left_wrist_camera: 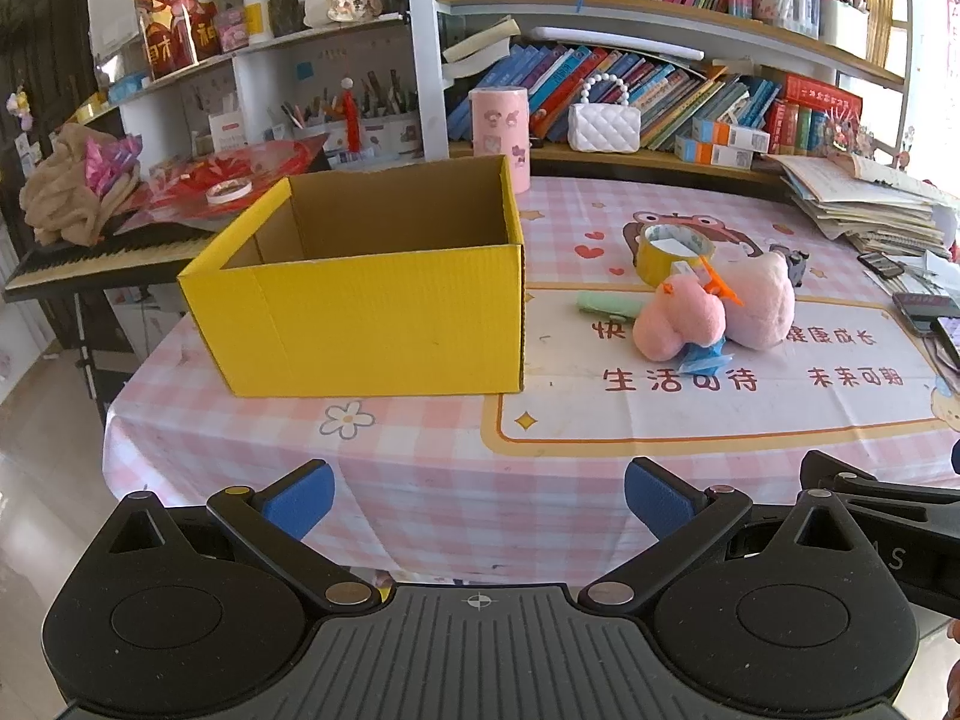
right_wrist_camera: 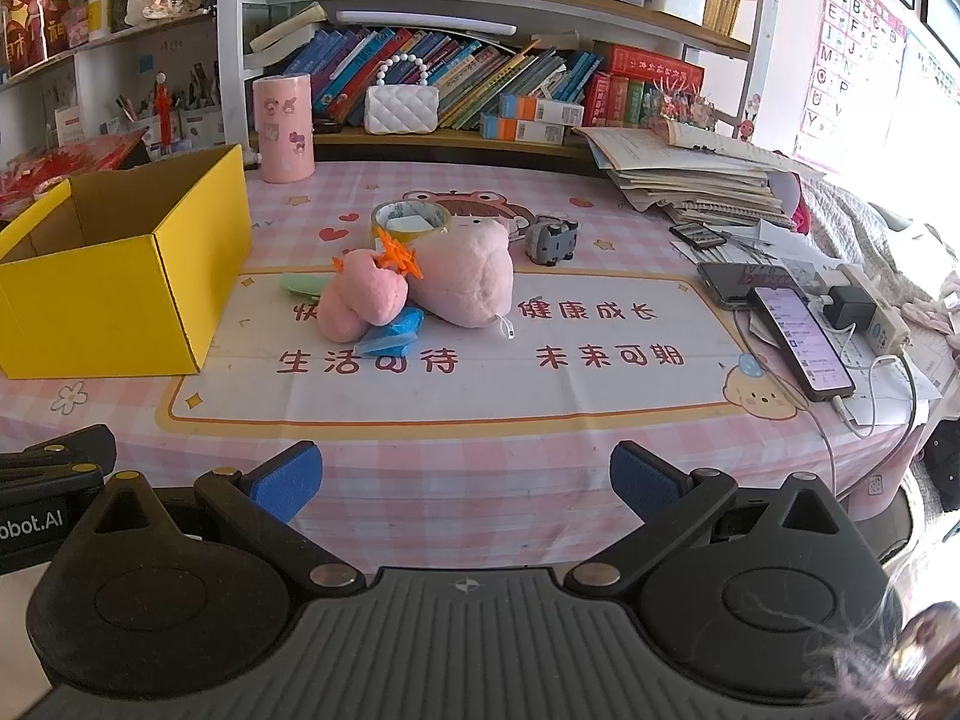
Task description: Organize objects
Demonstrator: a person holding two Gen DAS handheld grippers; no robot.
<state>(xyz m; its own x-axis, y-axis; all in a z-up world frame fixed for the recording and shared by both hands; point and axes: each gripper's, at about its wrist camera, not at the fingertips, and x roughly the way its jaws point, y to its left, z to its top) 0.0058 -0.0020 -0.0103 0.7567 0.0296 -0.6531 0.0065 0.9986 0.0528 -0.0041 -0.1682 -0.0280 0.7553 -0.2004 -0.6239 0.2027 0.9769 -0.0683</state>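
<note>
Both grippers' jaws wide apart, nothing held; yellow box [left_wrist_camera: 366, 324] apparently empty, toys outside on tbl.

Printed in red on the tablecloth [right_wrist_camera: 456, 396], straight ahead beyond both fingertips: "生活可待" and "未来可期", with "健康成长" on the line above, its left neighbour half hidden behind the plush toys [right_wrist_camera: 420, 288]. Marked "obot.AI" in white on the other gripper [right_wrist_camera: 36, 498], left of the left finger, first letters cut off. Lettered A to Y down the alphabet poster [right_wrist_camera: 840, 60], far up right of the right finger. Book spines too small to read.
</note>
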